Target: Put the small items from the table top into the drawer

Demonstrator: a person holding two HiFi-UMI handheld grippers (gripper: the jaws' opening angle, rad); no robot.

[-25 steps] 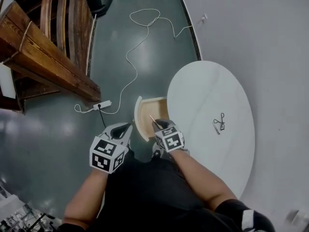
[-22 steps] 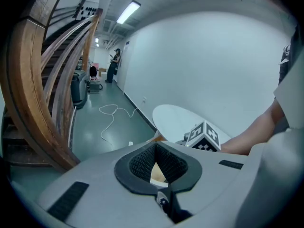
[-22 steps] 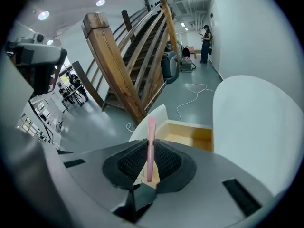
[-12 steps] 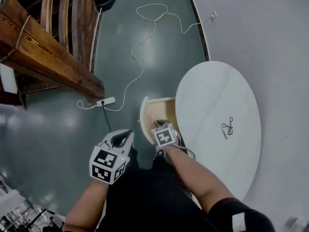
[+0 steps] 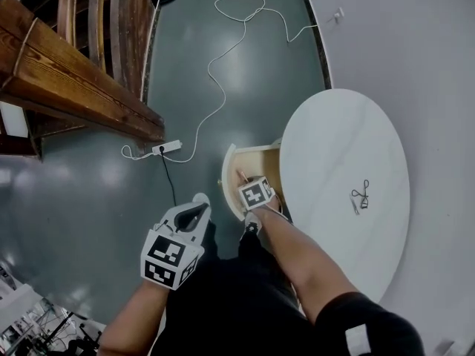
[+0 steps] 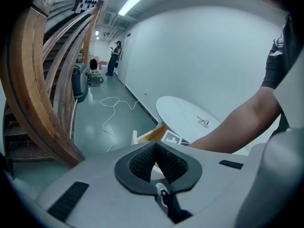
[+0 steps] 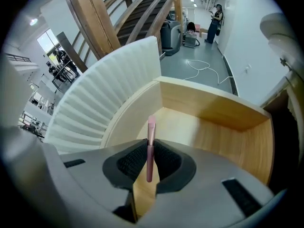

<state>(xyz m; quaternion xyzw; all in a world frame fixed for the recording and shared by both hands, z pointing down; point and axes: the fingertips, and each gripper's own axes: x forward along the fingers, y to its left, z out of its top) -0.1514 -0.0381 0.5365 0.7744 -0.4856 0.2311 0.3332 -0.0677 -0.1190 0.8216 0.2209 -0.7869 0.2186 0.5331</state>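
My right gripper (image 5: 246,183) hangs over the open wooden drawer (image 5: 261,160) at the white oval table's (image 5: 334,154) left side. It is shut on a thin pink brush (image 7: 151,127), whose tip points into the drawer's (image 7: 209,127) bare wooden inside. In the right gripper view the jaws (image 7: 150,152) clamp the brush's handle. My left gripper (image 5: 197,205) is shut with nothing in it, held over the floor left of the drawer; its pads (image 6: 142,161) meet. A small dark metal tool (image 5: 360,196) lies on the table top, also in the left gripper view (image 6: 203,121).
The drawer's white ribbed front (image 7: 102,103) curves on the left. A white cable (image 5: 215,80) and power strip (image 5: 167,147) lie on the green floor. A wooden staircase (image 5: 74,73) stands at the left. A person (image 6: 115,56) stands far down the hall.
My right gripper has moved forward with the pink brush, further over the open drawer. The left gripper has held about the same place, still shut.
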